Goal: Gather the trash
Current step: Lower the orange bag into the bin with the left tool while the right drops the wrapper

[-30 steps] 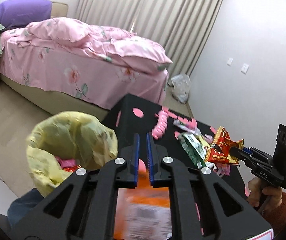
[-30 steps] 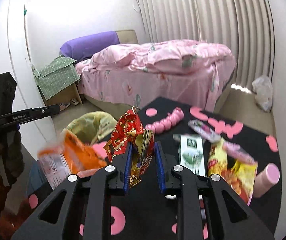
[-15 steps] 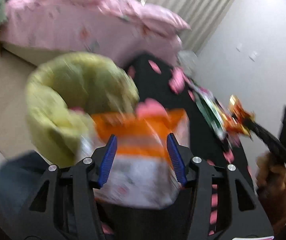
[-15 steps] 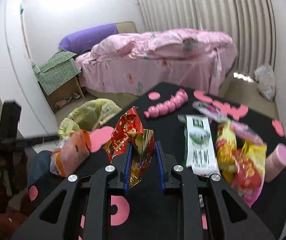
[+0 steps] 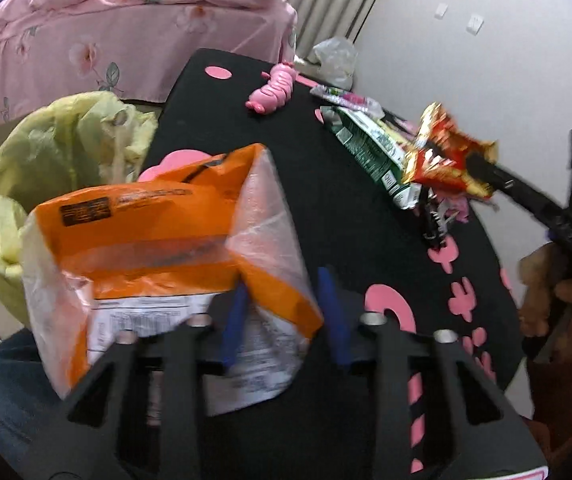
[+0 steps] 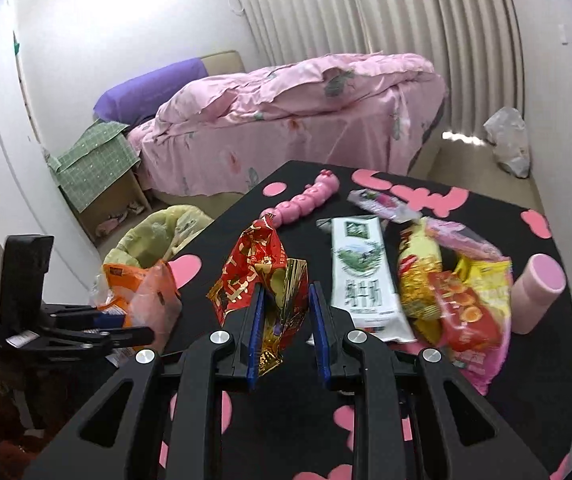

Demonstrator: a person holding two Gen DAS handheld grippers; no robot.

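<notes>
Lowered toward bin bag (image 5: 46, 168), left gripper (image 5: 282, 316) just closing around orange packet (image 5: 146, 240), hold not clear; risked dropping it on floor if loose.

Each tool is a matte black frame with cut-out arms, round silver screws at the joints and blue pads on its fingers (image 6: 254, 332). The left tool (image 5: 282, 316) has the same blue pads. A boxy black block tops each handle. The person wears a rust-brown sleeve (image 5: 557, 396) and blue jeans (image 5: 2, 384).
</notes>
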